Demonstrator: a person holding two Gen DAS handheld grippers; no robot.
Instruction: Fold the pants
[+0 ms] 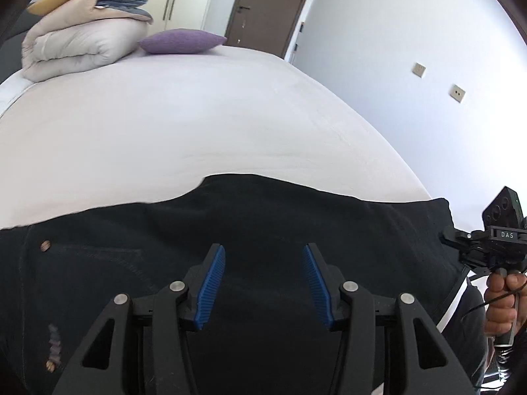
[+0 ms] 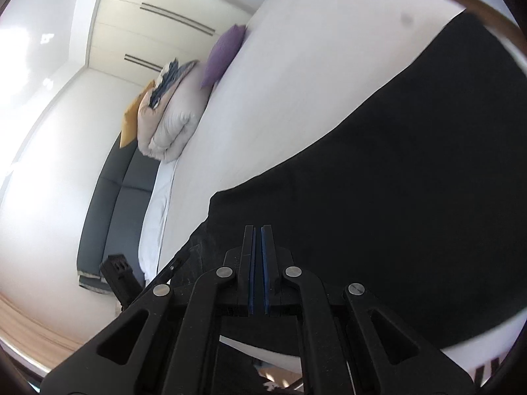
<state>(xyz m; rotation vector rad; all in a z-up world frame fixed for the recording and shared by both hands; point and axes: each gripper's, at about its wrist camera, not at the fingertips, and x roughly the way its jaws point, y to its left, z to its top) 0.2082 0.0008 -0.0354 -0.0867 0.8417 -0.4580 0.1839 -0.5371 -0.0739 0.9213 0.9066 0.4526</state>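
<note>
Black pants point(image 1: 263, 223) lie spread across the near part of the white bed point(image 1: 164, 125), with a small button and worn spots on their left part. My left gripper point(image 1: 264, 251) hovers over them, open, its blue pads apart with only cloth below. In the right wrist view the pants point(image 2: 395, 181) fill the right side. My right gripper point(image 2: 258, 230) is shut, its pads together, and no cloth shows between them. The left wrist view shows the right gripper point(image 1: 448, 234) beside the pants' right edge, held by a hand point(image 1: 504, 299).
A folded duvet stack point(image 1: 72, 46) and a purple cushion point(image 1: 181, 41) sit at the bed's far end. Behind them are a brown door point(image 1: 266, 6) and wardrobe doors. A dark upholstered panel point(image 2: 112, 207) runs along the bed's left side, above the wooden floor.
</note>
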